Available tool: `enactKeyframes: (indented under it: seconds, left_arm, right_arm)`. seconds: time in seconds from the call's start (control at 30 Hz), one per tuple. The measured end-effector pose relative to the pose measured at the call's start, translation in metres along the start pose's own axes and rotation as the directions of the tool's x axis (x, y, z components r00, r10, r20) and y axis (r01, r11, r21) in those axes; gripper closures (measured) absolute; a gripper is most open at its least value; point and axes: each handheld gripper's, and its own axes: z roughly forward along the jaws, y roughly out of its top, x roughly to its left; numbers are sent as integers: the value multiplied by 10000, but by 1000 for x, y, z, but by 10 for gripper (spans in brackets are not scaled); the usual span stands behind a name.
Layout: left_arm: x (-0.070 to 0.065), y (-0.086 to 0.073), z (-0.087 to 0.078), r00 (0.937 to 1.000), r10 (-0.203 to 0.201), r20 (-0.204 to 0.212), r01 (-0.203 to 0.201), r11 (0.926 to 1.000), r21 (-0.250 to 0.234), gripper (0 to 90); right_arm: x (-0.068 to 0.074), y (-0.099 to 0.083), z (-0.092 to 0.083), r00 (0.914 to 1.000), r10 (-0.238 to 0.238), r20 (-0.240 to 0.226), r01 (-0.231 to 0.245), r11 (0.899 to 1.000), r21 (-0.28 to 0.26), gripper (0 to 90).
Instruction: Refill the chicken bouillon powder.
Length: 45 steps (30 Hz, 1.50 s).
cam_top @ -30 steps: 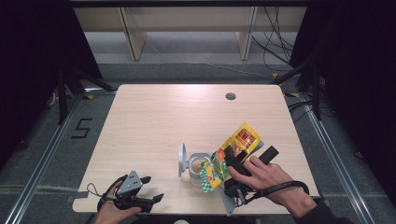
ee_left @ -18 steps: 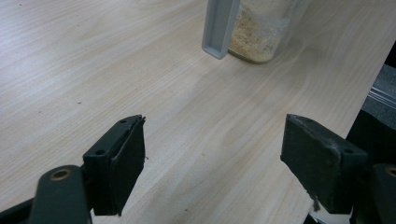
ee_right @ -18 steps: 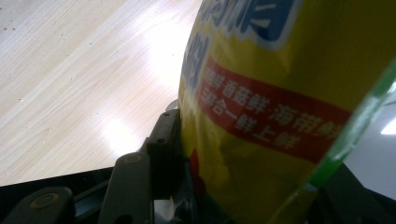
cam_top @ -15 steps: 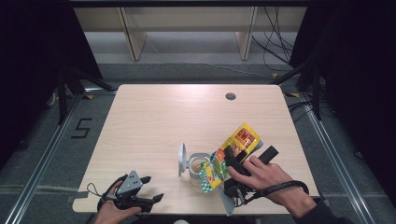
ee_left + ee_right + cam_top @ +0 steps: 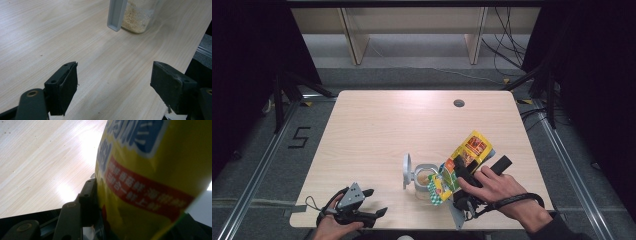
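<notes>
At the near left corner of the light wooden surface (image 5: 377, 125), the left hand-held gripper (image 5: 374, 202) lay low in the person's left hand (image 5: 332, 225), its tips pointing toward the middle. In the left gripper view its two black jaws stood wide apart with only bare wood between them, holding nothing. Farther along that view stood a clear plastic container (image 5: 140, 15) holding pale crumbs, with its grey lid (image 5: 116, 13) hanging open at one side.

In the high view the same container (image 5: 424, 177) stood near the front edge, right of centre, its lid (image 5: 406, 171) flipped up on the left. Just beside it on the right, a yellow snack bag (image 5: 464, 160) with red and green print was tilted, its lower end over the container's mouth; whether it touched the rim could not be told. The right hand-held gripper (image 5: 462, 172) was clamped on the bag, the right hand (image 5: 494, 187) wrapped around its body. In the right gripper view the bag (image 5: 150, 177) was pressed against the left jaw pad.
</notes>
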Motion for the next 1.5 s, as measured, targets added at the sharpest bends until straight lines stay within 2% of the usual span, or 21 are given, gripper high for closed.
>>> enactKeyframes:
  seconds: [0.07,0.2,0.27,0.3,0.33,0.4,0.53,0.57,0.67,0.77,0.8,0.9,0.93,1.1,1.2,1.3,1.33,1.4,1.43,1.47,1.5]
  left_arm:
    - [2,0,-1,9999,160,48,-162,9994,319,212]
    - [-2,-1,1,9997,-238,-4,238,9997,56,211]
    - [1,0,-1,10000,26,-9,-26,9994,359,212]
    - [0,-1,-1,10000,-44,65,42,9997,239,212]
    - [1,-1,0,10000,11,50,-12,9997,229,212]
    - [1,0,-1,9999,133,67,-135,9996,246,211]
    - [2,0,-1,9997,241,26,-242,9989,390,212]
    - [2,0,-1,9997,241,26,-242,9989,390,212]
    - [1,0,-1,9999,134,56,-136,9997,210,212]
    - [1,0,-1,9999,140,73,-142,9996,249,212]
    - [0,0,0,9999,-106,69,104,9996,269,212]
    - [1,0,-1,10000,75,-18,-74,9991,415,212]
    - [1,0,-1,10000,70,-16,-69,9993,379,212]
    - [-1,0,0,9998,-158,83,156,9996,243,212]
    - [0,0,-1,10000,-46,62,44,9997,247,212]
    - [1,0,-1,9999,132,78,-134,9996,248,212]
    - [1,0,-1,10000,46,78,-49,9995,300,212]
    - [1,0,-1,10000,65,-12,-65,9991,410,212]
    - [1,0,-1,10000,-17,42,15,9995,323,212]
    - [2,0,-1,9999,103,8,-103,9993,364,212]
    - [1,0,-1,10000,-44,37,43,9996,278,212]
  right_arm:
    - [-1,0,0,10000,-73,33,73,10000,11,548]
    - [-1,2,2,10000,50,49,-50,10000,-8,557]
    - [2,5,3,9979,646,-51,-645,9978,144,562]
    - [-1,4,4,9995,304,30,-304,9995,21,564]
    - [0,4,5,9993,339,135,-340,9994,74,564]
    - [2,5,4,9969,793,9,-793,9966,205,567]
    - [-1,2,6,9993,370,26,-370,9992,140,569]
    - [1,3,4,9962,867,0,-867,9957,323,570]
    - [-1,1,6,9985,550,-14,-550,9984,106,570]
    - [1,3,5,9967,805,61,-806,9964,275,570]
    - [1,3,5,9963,854,-41,-852,9961,214,570]
    - [0,3,4,9961,875,-68,-873,9958,286,571]
    - [-2,2,5,9984,571,26,-571,9983,116,571]
    - [-2,2,6,9984,569,28,-569,9983,139,572]
    - [-2,2,6,9988,479,121,-480,9987,147,572]
    - [2,4,5,9946,1021,172,-1025,9945,206,572]
    - [0,3,4,9975,689,137,-693,9971,300,572]
    - [2,4,5,9949,996,174,-1000,9947,225,572]
    - [1,4,5,9948,1013,113,-1015,9947,183,572]
    - [-1,3,6,9980,621,139,-623,9980,90,572]
    - [1,4,5,9960,881,162,-885,9957,258,572]
